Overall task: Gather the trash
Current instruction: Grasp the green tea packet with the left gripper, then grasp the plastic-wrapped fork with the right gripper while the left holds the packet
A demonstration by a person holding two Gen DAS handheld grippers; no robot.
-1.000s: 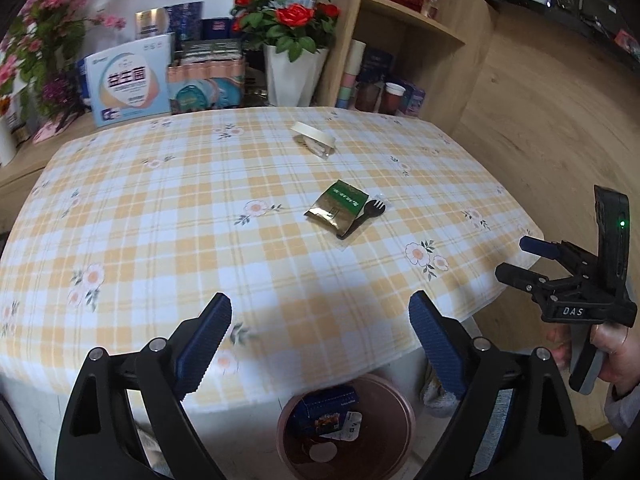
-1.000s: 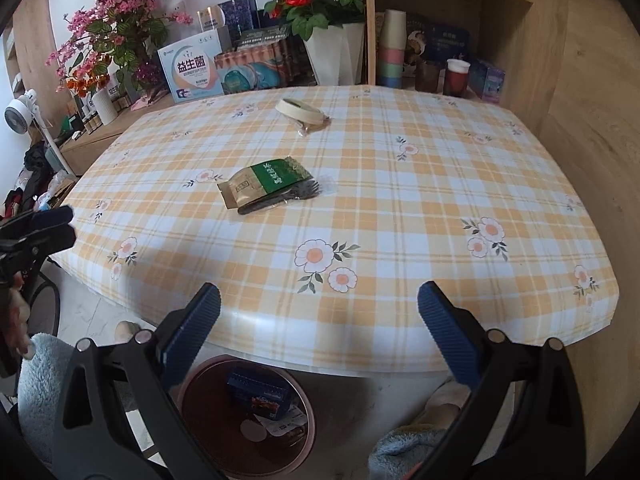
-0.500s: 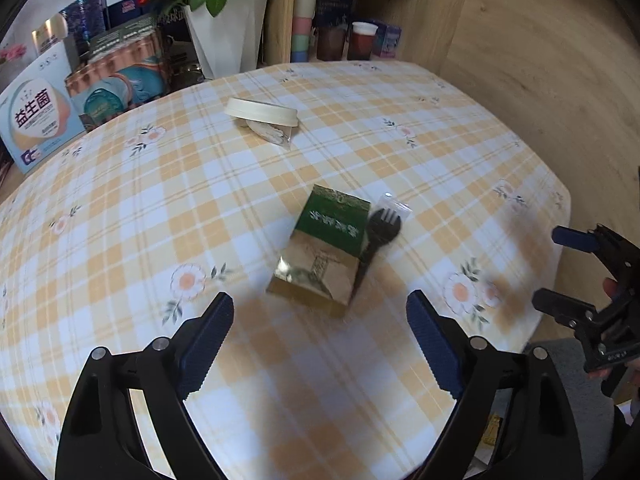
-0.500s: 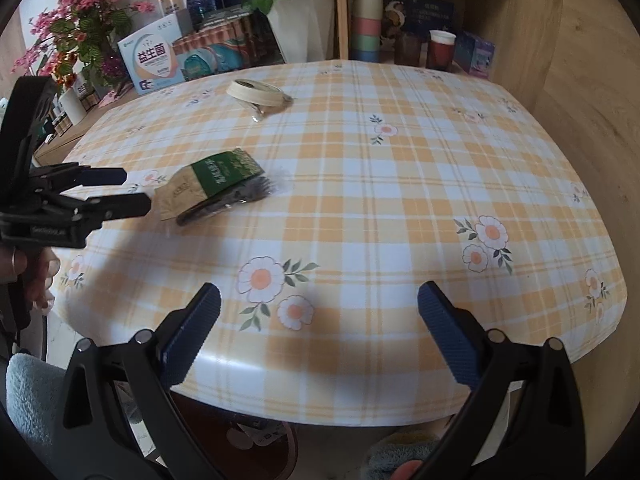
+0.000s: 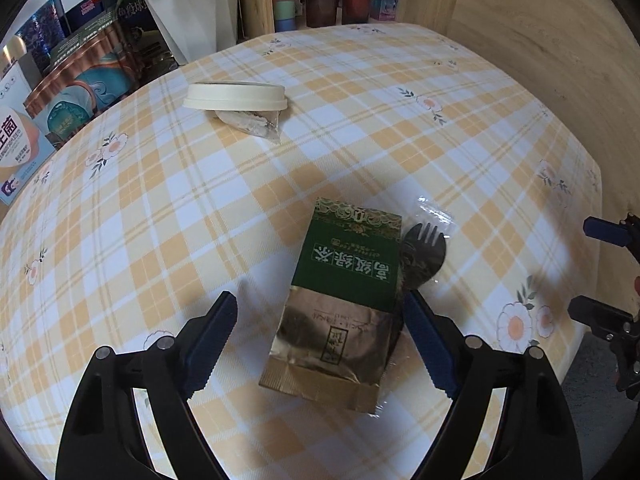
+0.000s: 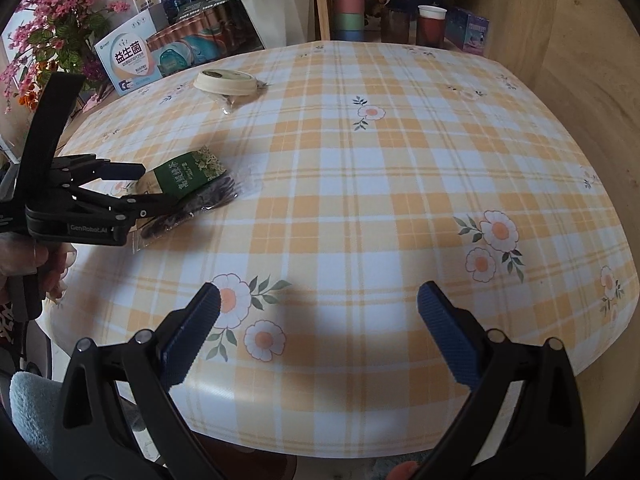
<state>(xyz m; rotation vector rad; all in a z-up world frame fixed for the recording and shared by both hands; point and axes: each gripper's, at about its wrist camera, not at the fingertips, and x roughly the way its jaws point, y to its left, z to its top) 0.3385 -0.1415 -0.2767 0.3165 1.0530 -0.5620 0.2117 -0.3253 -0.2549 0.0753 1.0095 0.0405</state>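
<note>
Right wrist alone shows pink blossoms beside left tongs.

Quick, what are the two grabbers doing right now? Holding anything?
Left gripper: open, closing in around the green tea packet, not gripping it.
Right gripper: open, empty, above the tablecloth.

My left gripper, jaws wide and just narrowing, straddles a green-and-gold tea packet lying flat on the checked tabletop; the pads do not press it. A black plastic fork in clear wrap lies against the packet's right edge, possibly tucked under it. Farther back: a cream lid atop a small clear sachet. My right gripper shows at the right margin.
</note>
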